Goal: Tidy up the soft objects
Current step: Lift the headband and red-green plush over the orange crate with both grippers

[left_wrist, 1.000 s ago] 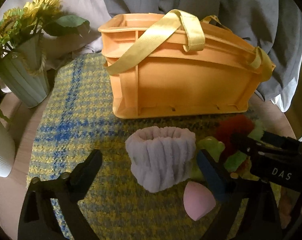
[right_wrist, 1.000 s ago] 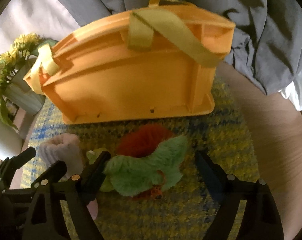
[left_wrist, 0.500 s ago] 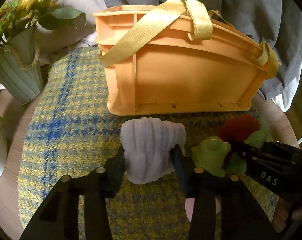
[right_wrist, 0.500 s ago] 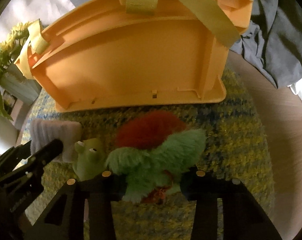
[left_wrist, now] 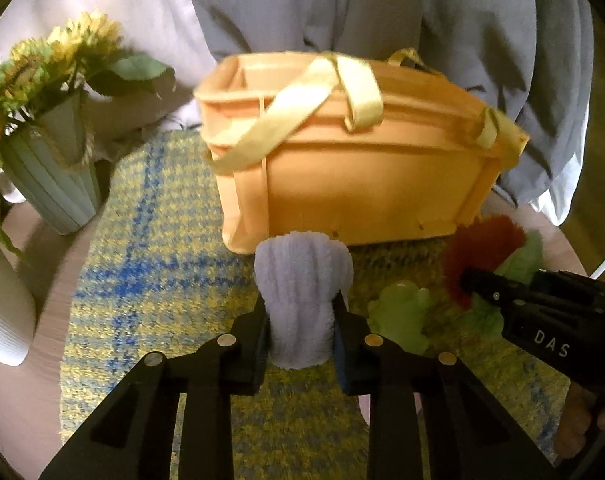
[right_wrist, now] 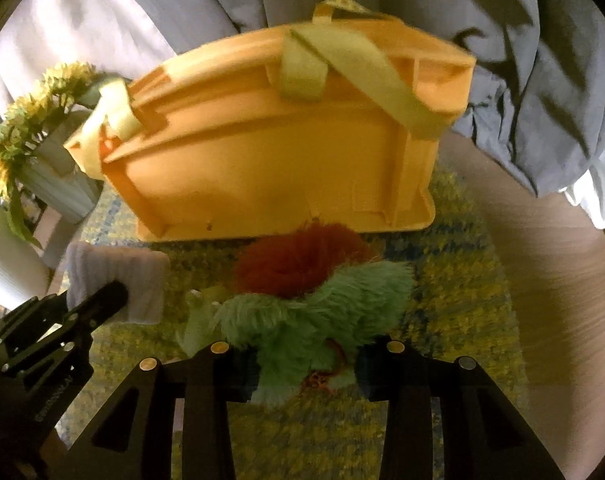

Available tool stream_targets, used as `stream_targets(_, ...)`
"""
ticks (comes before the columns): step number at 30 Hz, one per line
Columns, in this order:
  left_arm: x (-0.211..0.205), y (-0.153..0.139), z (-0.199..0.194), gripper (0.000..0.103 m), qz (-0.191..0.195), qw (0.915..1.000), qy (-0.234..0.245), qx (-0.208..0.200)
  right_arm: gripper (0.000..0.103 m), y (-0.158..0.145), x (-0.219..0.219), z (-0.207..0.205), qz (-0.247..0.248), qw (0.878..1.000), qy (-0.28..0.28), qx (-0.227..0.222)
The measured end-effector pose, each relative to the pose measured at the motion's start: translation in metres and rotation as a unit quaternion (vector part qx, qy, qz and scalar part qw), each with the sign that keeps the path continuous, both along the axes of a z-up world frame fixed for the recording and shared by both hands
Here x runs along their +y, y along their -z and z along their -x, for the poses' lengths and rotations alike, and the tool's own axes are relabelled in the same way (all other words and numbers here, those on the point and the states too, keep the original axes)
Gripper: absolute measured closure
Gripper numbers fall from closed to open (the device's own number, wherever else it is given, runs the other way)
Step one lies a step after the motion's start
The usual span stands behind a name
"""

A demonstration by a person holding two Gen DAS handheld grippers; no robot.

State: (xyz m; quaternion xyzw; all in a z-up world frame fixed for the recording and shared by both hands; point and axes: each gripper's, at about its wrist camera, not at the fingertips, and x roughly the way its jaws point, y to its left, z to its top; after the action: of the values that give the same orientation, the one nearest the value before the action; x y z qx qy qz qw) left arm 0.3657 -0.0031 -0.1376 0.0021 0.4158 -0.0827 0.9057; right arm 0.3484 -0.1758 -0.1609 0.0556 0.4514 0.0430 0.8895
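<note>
Lavender terry band (left_wrist: 302, 304) is pinched at its lower half between the left tongs (left_wrist: 301, 334), whose jaws have just been closing onto it. It is squeezed narrow at the pads and flares above them. Its long axis runs up the frame away from the camera, top end pointed toward the orange basket (left_wrist: 366, 184). It sits in front of the basket's near wall, over the yellow-blue woven mat (left_wrist: 150, 264). Whether it is lifted clear of the mat cannot be told.

Green furry toy (right_wrist: 314, 320) is pinched by the right tongs (right_wrist: 306, 368), jaws just closed in on its lower part, fur bulging out above and to both sides. Its long axis lies roughly across the frame, rising to the right. A red fluffy piece (right_wrist: 298, 256) is touching it behind, just in front of the basket; whether it is part of the same toy cannot be told.

A small pale-green frog figure (left_wrist: 398, 312) lies on the mat between the two grasped items and is not held.

Progress is judged early: two soft things are gripped, none is seen inside the basket, though its interior is mostly hidden. Transfer into the basket is left, then the frog.

Basket handles (left_wrist: 302, 100) are draped over the rim and may obstruct the drop. A vase of sunflowers (left_wrist: 50, 168) stands at the left on the table (right_wrist: 554, 280); grey cloth (left_wrist: 382, 8) is behind.
</note>
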Motion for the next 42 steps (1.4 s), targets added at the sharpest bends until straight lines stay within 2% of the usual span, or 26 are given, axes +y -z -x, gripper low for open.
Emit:
stream_targets(12,0.008,-0.051,0.029,0.077,0.018,0.9978,-0.009,-0.064,0.065,-0.052,0.007,0.024,0.002,0.997,-0.013,-0.073)
stream_targets(22,0.009,-0.094,0.049,0.077,0.02,0.9915,-0.004,-0.129,0.065,-0.095,0.011,0.045,0.002,0.99,-0.018,-0.138)
stream_targets(30,0.011,-0.123,0.051,0.077,0.04,0.9846,-0.004,-0.17,0.065,-0.128,0.01,0.053,-0.01,0.982,-0.017,-0.187)
stream_targets(42,0.011,-0.153,0.039,0.076,0.04,0.9747,-0.001,-0.22,0.065,-0.162,0.01,0.045,-0.016,0.968,-0.017,-0.248)
